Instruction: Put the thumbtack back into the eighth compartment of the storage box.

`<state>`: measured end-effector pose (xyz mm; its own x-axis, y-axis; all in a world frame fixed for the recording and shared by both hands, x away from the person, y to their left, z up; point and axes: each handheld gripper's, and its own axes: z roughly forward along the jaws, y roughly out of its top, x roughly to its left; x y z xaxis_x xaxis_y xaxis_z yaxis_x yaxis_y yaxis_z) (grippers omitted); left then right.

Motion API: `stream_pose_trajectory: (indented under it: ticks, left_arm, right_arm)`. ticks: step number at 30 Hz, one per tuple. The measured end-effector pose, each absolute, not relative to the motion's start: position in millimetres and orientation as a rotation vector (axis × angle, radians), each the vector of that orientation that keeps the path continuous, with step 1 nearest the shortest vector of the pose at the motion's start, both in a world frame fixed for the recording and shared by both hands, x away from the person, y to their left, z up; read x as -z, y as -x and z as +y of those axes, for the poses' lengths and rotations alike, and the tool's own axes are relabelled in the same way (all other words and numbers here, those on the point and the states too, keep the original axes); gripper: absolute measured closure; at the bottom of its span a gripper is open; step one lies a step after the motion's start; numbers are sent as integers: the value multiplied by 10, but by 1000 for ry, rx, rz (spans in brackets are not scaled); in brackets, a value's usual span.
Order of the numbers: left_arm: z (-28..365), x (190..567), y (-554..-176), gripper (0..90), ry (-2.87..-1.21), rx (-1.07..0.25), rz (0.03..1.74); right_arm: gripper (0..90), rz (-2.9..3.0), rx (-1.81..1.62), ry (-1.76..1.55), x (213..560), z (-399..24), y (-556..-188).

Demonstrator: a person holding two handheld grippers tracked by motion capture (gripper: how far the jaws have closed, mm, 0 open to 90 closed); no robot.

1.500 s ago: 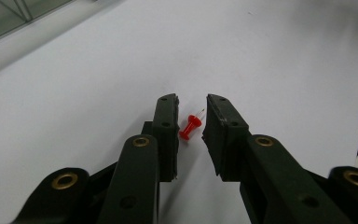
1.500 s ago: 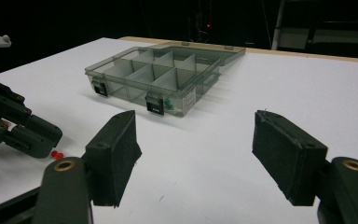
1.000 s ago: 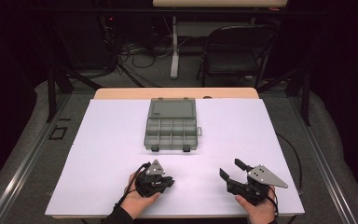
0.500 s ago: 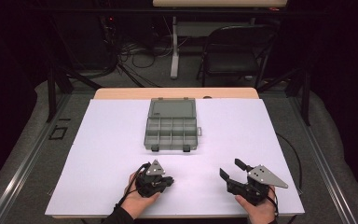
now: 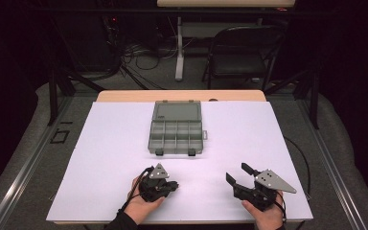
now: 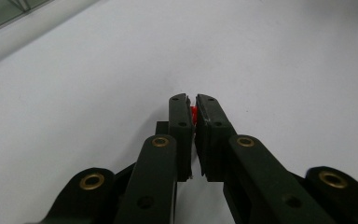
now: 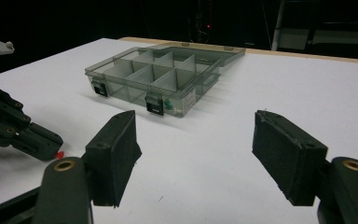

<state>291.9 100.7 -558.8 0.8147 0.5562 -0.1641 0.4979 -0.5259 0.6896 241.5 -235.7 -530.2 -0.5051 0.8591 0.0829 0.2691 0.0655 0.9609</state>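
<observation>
My left gripper (image 5: 173, 185) rests low on the white table cover (image 5: 110, 158) near the front edge, its jaws shut on a small red piece (image 6: 193, 113). That red piece (image 7: 59, 154) peeks out at the jaw tips in the right gripper view, just above the cover. My right gripper (image 5: 235, 173) sits to the right, also near the front edge, open with nothing between its pads (image 7: 116, 144). A clear grey compartment box (image 5: 176, 130) lies open at the middle of the table, its divided cells looking bare, its lid folded back.
The box (image 7: 154, 77) has two black latches on its near wall. A folding chair (image 5: 242, 52), a table leg and cables stand on the floor beyond the table's far edge. White cover stretches to either side of the box.
</observation>
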Motion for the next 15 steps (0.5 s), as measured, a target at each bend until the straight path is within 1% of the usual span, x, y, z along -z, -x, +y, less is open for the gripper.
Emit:
stream_pose_trajectory:
  ticks: [15]
  left_arm:
    - [1045, 5464, -2921, 857, -2192, -114, 783]
  right_arm:
    - [302, 1824, -1459, -1121, 5302, -2355, -2414]
